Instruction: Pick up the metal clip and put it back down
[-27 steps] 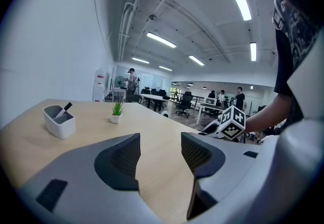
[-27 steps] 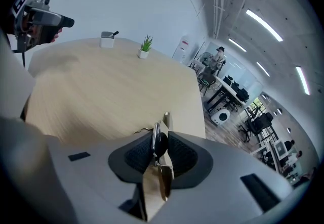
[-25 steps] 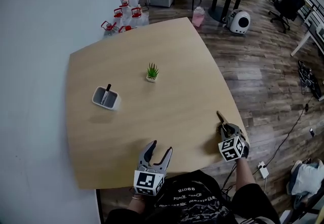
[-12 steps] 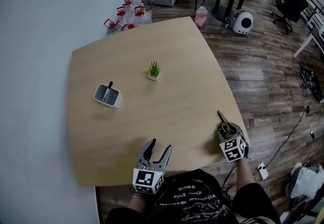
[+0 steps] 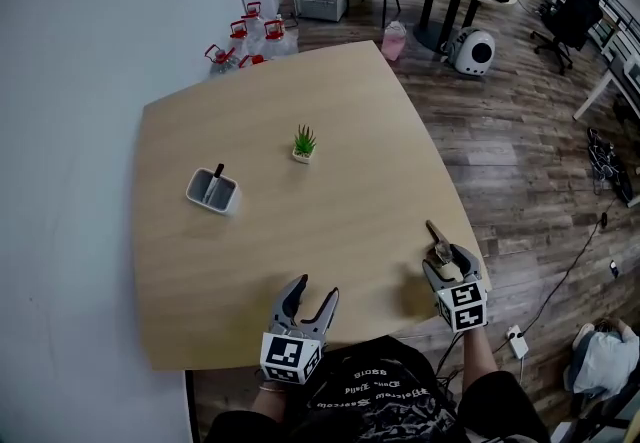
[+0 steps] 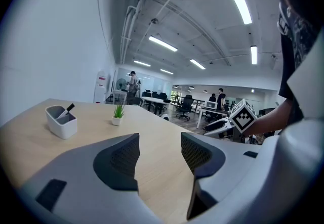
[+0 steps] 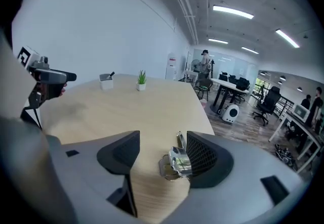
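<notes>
Opening right tool (image 7: 162,143), metal clip (image 7: 175,162) between jaws

Shiny metal clip (image 7: 175,163) on matt, smooth wooden table (image 5: 300,231).

On the desk (image 5: 350,111), a potted plant (image 5: 303,143) stands toward the far edge. A white pen holder (image 5: 211,192) sits near the left edge, a black pen (image 5: 216,174) inside.

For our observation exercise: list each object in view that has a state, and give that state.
left gripper, open, empty.
right gripper, open, jaws just been opening, metal clip between them.
metal clip, lying on the table, not gripped.
pen holder, upright, one pen inside.
potted plant, upright.
</notes>
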Demonstrator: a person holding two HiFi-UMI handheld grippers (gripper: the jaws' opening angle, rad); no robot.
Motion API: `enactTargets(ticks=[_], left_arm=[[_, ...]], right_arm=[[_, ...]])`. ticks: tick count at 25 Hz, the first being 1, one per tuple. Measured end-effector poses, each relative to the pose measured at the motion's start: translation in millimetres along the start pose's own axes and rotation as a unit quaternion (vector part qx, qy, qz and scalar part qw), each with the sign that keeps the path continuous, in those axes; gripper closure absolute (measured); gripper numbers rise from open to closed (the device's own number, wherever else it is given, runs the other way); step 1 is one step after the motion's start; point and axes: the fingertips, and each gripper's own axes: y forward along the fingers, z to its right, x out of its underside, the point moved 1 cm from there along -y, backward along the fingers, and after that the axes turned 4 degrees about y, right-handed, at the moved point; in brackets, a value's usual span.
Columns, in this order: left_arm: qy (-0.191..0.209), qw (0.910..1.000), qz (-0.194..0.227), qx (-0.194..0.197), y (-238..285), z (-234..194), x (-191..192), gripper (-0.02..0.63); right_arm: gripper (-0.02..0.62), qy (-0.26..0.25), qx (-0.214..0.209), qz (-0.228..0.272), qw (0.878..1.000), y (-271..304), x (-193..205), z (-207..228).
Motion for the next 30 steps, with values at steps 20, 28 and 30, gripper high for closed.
enactTargets(ticks=[20,28,30], left_arm=[[-0.006,0.9998,-0.014,0.009,-60.1,-8.1,40.5,0.354],[0.003,0.9995,-0.005,0.03,-63.7,-8.4,32.5,0.354],[0.003,0.9987,-0.005,0.051,-61.8,-2.3,31.2,0.359]], right_arm=[[0.308,-0.005,-0.06,0.097,0.994,-64.9,-32.9,-129.2],[0.308,-0.019,-0.051,0.107,0.993,-64.5,-41.3,-141.4],[0.308,-0.028,-0.053,0.109,0.992,-63.1,-43.3,-147.8]])
